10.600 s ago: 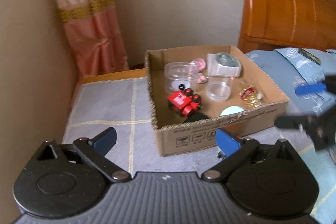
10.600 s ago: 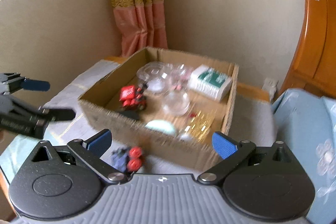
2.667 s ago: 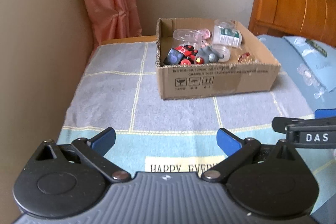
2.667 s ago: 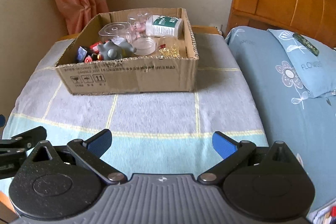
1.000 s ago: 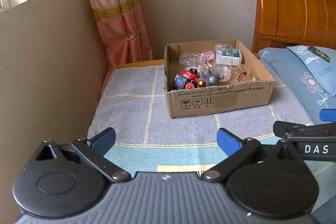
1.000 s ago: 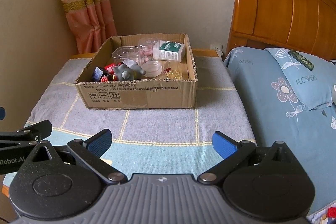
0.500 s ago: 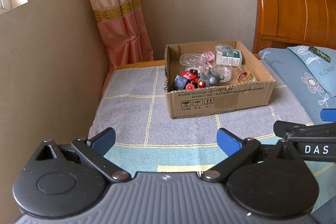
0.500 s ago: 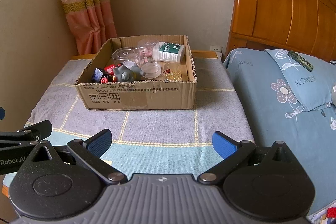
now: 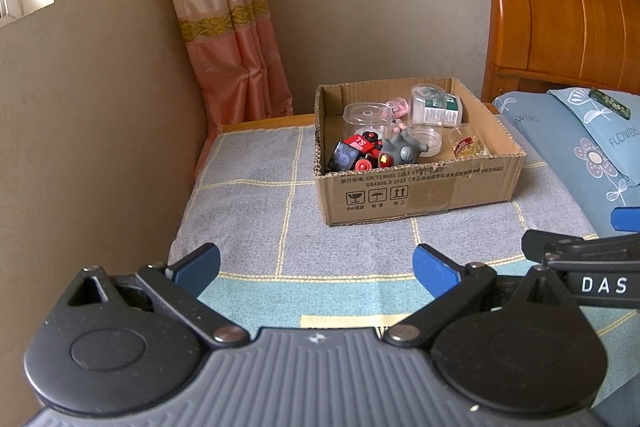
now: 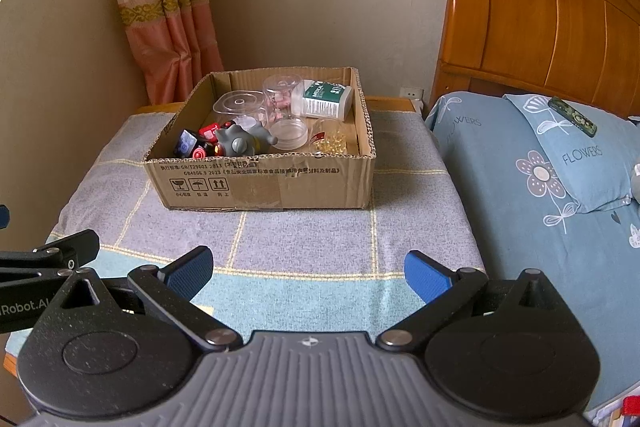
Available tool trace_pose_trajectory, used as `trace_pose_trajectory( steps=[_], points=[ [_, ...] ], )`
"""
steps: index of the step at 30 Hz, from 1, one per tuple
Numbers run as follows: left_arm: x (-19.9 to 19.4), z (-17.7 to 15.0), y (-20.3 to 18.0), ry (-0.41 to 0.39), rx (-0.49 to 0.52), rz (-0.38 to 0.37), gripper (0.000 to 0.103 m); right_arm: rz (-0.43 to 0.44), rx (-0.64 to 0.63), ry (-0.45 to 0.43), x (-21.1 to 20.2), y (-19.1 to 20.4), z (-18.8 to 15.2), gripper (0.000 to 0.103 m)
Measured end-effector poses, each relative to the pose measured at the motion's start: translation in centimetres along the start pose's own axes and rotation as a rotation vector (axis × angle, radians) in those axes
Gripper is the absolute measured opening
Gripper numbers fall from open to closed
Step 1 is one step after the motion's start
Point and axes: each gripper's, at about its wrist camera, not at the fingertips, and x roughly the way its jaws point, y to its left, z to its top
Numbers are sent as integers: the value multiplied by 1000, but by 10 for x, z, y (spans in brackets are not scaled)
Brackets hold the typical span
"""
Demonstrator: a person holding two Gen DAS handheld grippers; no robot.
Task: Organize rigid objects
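An open cardboard box (image 9: 416, 191) (image 10: 264, 185) stands on a towel-covered bedside table. Inside lie a red toy train (image 9: 360, 147), a grey toy figure (image 9: 400, 149) (image 10: 238, 141), clear plastic containers (image 9: 364, 117) (image 10: 240, 107), a white bottle with a green label (image 9: 438, 107) (image 10: 324, 99) and a small jar of yellow bits (image 9: 466, 147) (image 10: 330, 141). My left gripper (image 9: 316, 267) is open and empty, well back from the box. My right gripper (image 10: 308, 273) is likewise open and holds nothing, over the towel's front part.
A checked grey and blue towel (image 9: 256, 211) (image 10: 312, 239) covers the table. A beige wall and pink curtain (image 9: 228, 27) stand on the left. A bed with blue floral bedding (image 10: 552, 179) and a wooden headboard (image 10: 540, 11) adjoins on the right.
Over the last seconds both grippers drew back and up from the box; the grey toy, earlier outside, now lies in the box. In the last half second almost nothing moved.
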Motion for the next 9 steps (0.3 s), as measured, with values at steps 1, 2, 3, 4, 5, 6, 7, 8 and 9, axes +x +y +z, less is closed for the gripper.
trace_pose_trajectory(
  steps=[1,2,3,4,5,6,7,8,9],
  points=[
    [0,0,0,0,0,0,102,0,0,0,0,0,0,103],
    [0,0,0,0,0,0,102,0,0,0,0,0,0,103],
    [0,0,0,0,0,0,102,1,0,0,0,0,0,103],
    [0,0,0,0,-1,1,102,1,-1,1,0,0,0,103],
    [1,0,0,0,-1,0,102,0,-2,1,0,1,0,103],
    [1,0,0,0,-1,-1,102,0,-1,0,0,1,0,103],
    [1,0,0,0,-1,0,102,0,-2,1,0,1,0,103],
    [1,0,0,0,0,-1,102,0,-3,1,0,1,0,103],
    [1,0,0,0,1,-1,102,0,-1,1,0,1,0,103]
  ],
)
